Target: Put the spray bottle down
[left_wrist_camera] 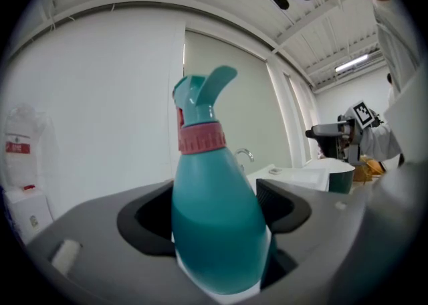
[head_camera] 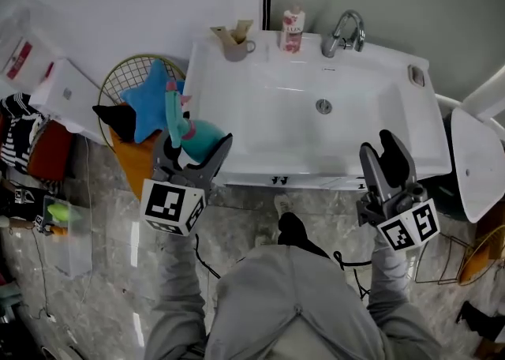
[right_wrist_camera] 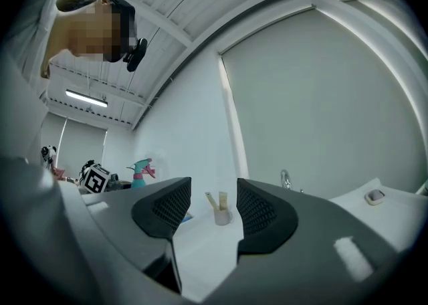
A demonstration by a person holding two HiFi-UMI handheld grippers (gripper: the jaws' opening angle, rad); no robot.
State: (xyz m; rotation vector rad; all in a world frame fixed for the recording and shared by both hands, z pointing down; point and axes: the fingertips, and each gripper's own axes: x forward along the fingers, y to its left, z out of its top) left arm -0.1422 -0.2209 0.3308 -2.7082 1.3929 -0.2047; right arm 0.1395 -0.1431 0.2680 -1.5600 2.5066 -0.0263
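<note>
A teal spray bottle (left_wrist_camera: 217, 223) with a pink collar and teal trigger stands upright between the jaws of my left gripper (left_wrist_camera: 217, 213), which is shut on its body. In the head view the spray bottle (head_camera: 189, 131) is held at the front left corner of the white sink (head_camera: 237, 106), with the left gripper (head_camera: 193, 153) around it. My right gripper (head_camera: 388, 163) is open and holds nothing, hovering over the sink's front right edge. In the right gripper view its fingers (right_wrist_camera: 167, 211) stand apart, and the spray bottle (right_wrist_camera: 140, 171) shows small at the far left.
On the sink's back rim stand a cup (head_camera: 234, 44) with items in it, a pink-labelled bottle (head_camera: 293, 31) and a tap (head_camera: 345, 33). A wire basket (head_camera: 130, 82) with a blue star-shaped thing is left of the sink. White bins (head_camera: 59, 94) and a toilet (head_camera: 477, 165) flank it.
</note>
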